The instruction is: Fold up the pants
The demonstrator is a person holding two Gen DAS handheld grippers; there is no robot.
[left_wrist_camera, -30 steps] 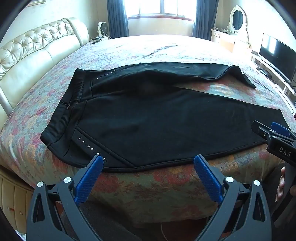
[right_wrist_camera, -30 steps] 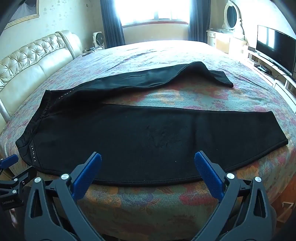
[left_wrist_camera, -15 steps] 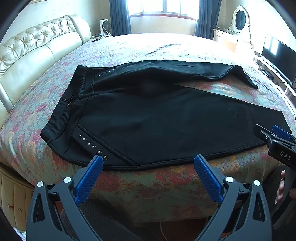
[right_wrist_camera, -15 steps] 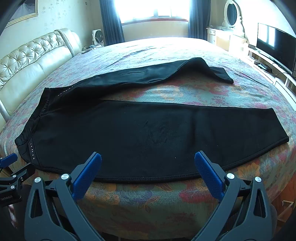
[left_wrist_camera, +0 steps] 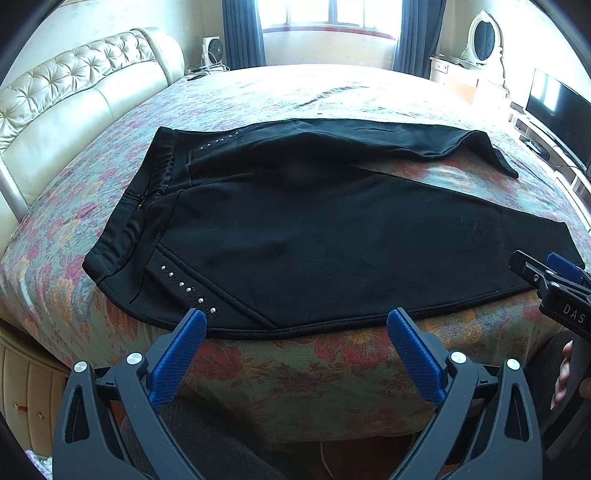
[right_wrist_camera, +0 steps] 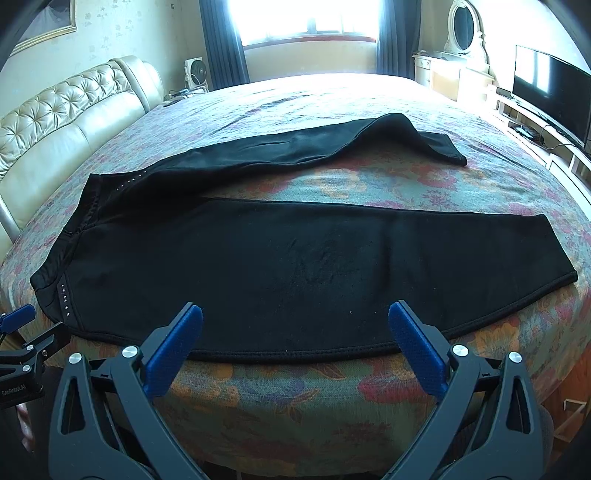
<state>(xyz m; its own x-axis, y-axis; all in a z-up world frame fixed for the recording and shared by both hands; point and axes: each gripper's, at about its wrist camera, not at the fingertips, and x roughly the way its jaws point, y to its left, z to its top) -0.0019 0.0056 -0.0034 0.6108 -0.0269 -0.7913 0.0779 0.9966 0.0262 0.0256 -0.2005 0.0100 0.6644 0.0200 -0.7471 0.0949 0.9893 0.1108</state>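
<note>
Black pants lie spread flat on the flowered bed, waistband to the left, legs running right. The near leg lies along the bed's front edge; the far leg angles away behind it, its hem rumpled. Silver studs line the near hip pocket. My left gripper hovers open at the front seam near the hip, with nothing between its blue pads. My right gripper hovers open over the middle of the near leg's front edge, also empty. Each gripper shows at the edge of the other's view: right, left.
The bed has a tufted cream headboard on the left. A window with dark curtains is at the back, a fan beside it. A dresser with an oval mirror and a television stand at right. A hand holds the right gripper.
Both grippers have crept slightly forward toward the pants' front edge, staying open. The pants have not moved.
</note>
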